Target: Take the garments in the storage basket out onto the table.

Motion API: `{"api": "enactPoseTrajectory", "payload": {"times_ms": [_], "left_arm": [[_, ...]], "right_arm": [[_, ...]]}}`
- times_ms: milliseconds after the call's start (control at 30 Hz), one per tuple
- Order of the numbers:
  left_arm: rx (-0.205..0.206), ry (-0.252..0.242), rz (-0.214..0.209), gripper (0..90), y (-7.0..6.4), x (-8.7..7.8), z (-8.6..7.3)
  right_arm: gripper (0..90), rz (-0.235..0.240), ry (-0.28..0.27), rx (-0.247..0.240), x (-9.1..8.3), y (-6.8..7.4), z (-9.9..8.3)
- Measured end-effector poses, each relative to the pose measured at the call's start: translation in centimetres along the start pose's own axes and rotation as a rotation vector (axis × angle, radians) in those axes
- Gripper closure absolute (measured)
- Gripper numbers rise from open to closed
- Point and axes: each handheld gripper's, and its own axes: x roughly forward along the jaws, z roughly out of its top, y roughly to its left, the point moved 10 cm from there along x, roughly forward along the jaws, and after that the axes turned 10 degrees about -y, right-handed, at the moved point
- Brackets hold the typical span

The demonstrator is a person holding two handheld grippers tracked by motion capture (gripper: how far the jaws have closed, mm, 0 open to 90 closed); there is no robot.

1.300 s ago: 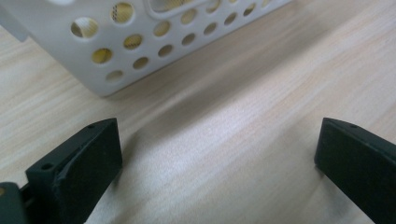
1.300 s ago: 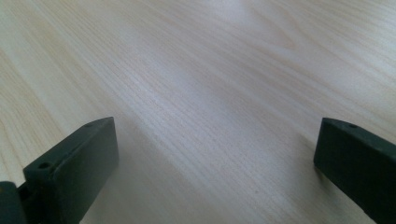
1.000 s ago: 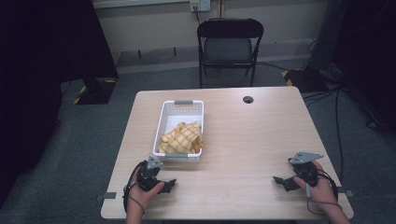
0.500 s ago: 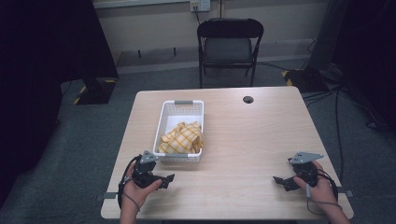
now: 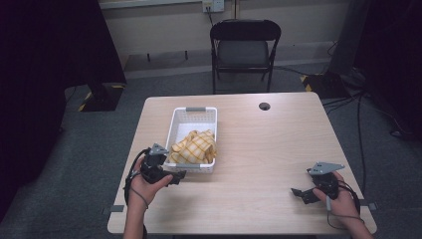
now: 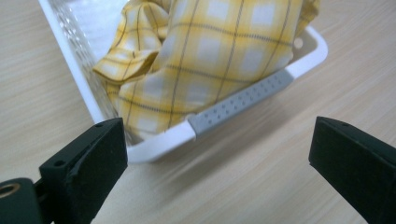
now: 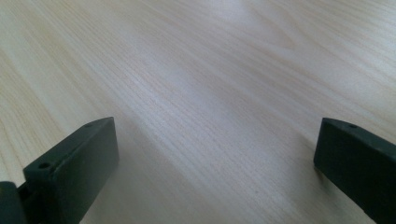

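Gaping wide, the jaws of the left gripper (image 5: 175, 178) frame the near corner of the white basket (image 6: 154, 144), just ahead of them, so the yellow checked cloth (image 6: 219, 60) heaped inside lies within easy reach. Off to the far side, the right gripper (image 5: 298, 191) rests low over bare surface (image 7: 210, 93), jaws likewise wide apart, holding nothing, probably waiting.

— The basket (image 6: 159, 140) at twelve o'clock looks like glossy white plastic, with perforated walls and a matt grey dotted grip.

— And the cloth (image 6: 210, 60) inside is soft woven fabric, yellow check, matt. The table (image 7: 210, 93) is smooth pale wood grain with a faint sheen.
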Motion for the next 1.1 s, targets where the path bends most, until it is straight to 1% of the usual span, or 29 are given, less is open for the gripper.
{"api": "enactPoseTrajectory", "payload": {"times_ms": [233,267,433,500,533,633,667,700,733,833,1067,1100], "left_arm": [[0.008,-0.015,0.005,4.8,0.2,0.3,1.4],[0.008,-0.015,0.005,4.8,0.2,0.3,1.4],[-0.009,-0.029,-0.014,4.9,0.3,0.9,2.5],[-0.012,-0.031,-0.014,4.9,0.3,1.0,2.7],[-0.008,-0.028,-0.016,4.9,0.4,1.3,3.0],[-0.002,-0.023,-0.01,4.9,0.4,1.6,3.3],[-0.002,-0.028,-0.021,4.9,0.3,1.9,3.7],[-0.002,-0.028,-0.021,4.9,0.3,1.9,3.7],[-0.003,-0.023,-0.022,4.9,0.3,2.3,4.0],[0.005,-0.003,-0.019,4.9,0.5,2.9,4.1],[0.003,0.006,-0.026,4.9,0.7,4.1,4.4],[-0.001,0.008,-0.03,4.9,0.7,4.5,4.5]], "right_arm": [[0.0,0.0,0.0,0.0,0.0,0.0,0.0],[0.0,0.0,0.0,0.0,0.0,0.0,0.0],[0.0,0.0,0.0,0.0,0.0,0.0,0.0],[0.0,0.0,0.0,0.0,0.0,0.0,0.0],[0.0,0.0,0.0,0.0,0.0,0.0,0.0],[0.0,0.0,0.0,0.0,0.0,0.0,0.0],[0.0,0.0,0.0,0.0,0.0,0.0,0.0],[0.0,0.0,0.0,0.0,0.0,0.0,0.0],[0.0,0.0,0.0,0.0,0.0,0.0,0.0],[0.0,0.0,0.0,0.0,0.0,0.0,0.0],[0.0,0.0,0.0,0.0,0.0,0.0,0.0],[0.0,0.0,0.0,0.0,0.0,0.0,0.0]]}}
